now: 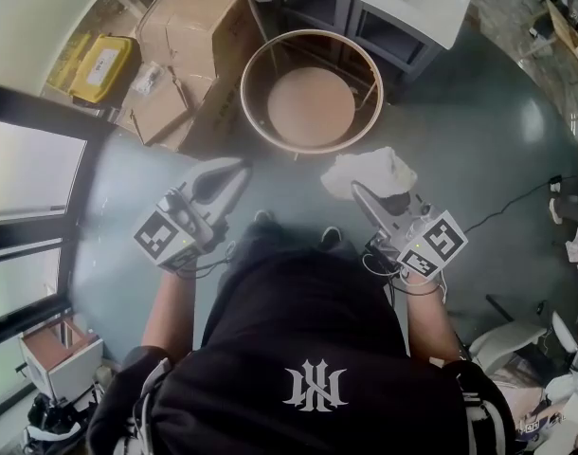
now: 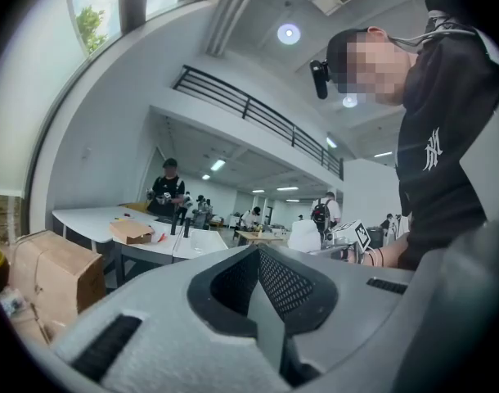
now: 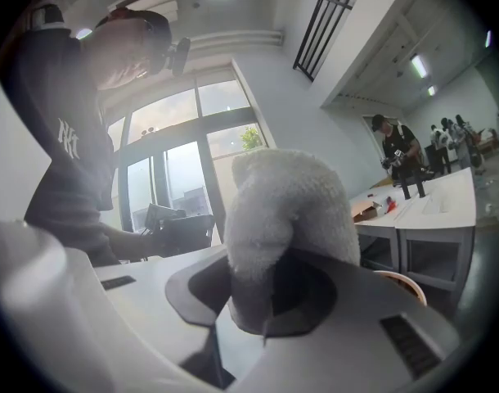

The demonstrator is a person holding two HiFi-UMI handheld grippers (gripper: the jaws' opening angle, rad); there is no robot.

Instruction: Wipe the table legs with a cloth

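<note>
Over the dark hall floor [image 1: 478,150], my right claw [image 3: 266,330] is pinching the cloth [image 3: 286,211]; my left claw [image 2: 270,301] is riding pressed together, empty. Round bench [image 1: 254,79] ahead: I'm aiming low beneath its top, pressing cloth flat along a leg.

Bright, even indoor light. High above the left fingers [image 2: 290,289] a ceiling lamp [image 2: 288,33] glares; both gripper views bend at the edges and fall to black corners. Beyond the right fingers [image 3: 327,297] the windows [image 3: 184,170] are washed out; the cloth [image 3: 290,211] between those fingers is soft, shadowed underneath. Head view sharp, floor [image 1: 516,131] sheened.
</note>
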